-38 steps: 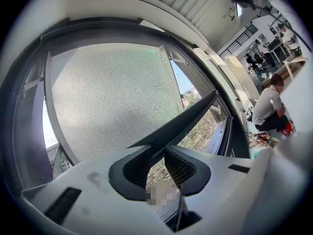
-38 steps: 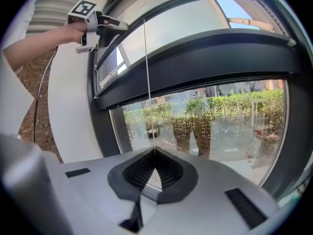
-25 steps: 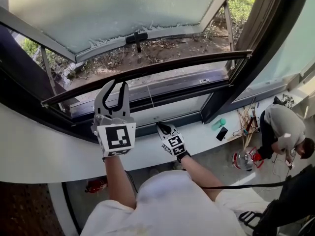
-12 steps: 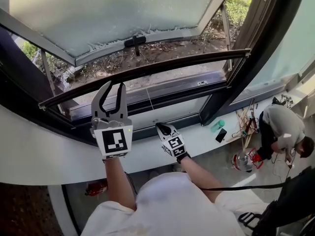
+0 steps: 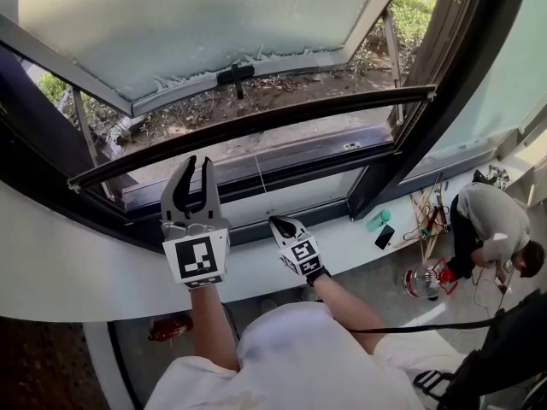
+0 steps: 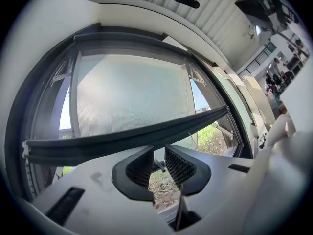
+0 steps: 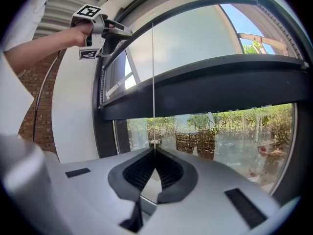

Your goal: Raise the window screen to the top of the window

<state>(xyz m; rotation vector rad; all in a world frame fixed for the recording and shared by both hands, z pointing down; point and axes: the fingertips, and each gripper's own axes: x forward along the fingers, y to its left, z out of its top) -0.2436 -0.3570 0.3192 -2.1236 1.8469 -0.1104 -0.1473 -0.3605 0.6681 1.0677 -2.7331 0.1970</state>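
Hanging across the middle of the window [image 5: 386,173], the screen shows mainly as its dark bottom bar [image 5: 256,126], which runs from the left of the frame up to the right in the head view; the mesh itself is too faint to make out. The bar looks only part of the way up, so the raise is in hand and not finished.

A thin cord [image 7: 153,77] drops straight down from the bar. The right gripper [image 7: 154,153] has its jaws pressed fully together on that cord, low and near the centre of the head view. The left gripper [image 6: 159,158] sits just under the bar toward its left part. Its jaws stand a little apart with nothing between them, and they do not grip the bar.

Beyond the bar, a frosted pane [image 5: 188,24] swings outward at the top of the frame, and a white sill [image 5: 85,263] curves along below. A person [image 5: 491,220] crouches on the floor at the lower right.

The next move likely calls for easing the cord upward so the bar rises. The left jaws would need to steady or lift the bar's left part, keeping it level until it reaches the top.
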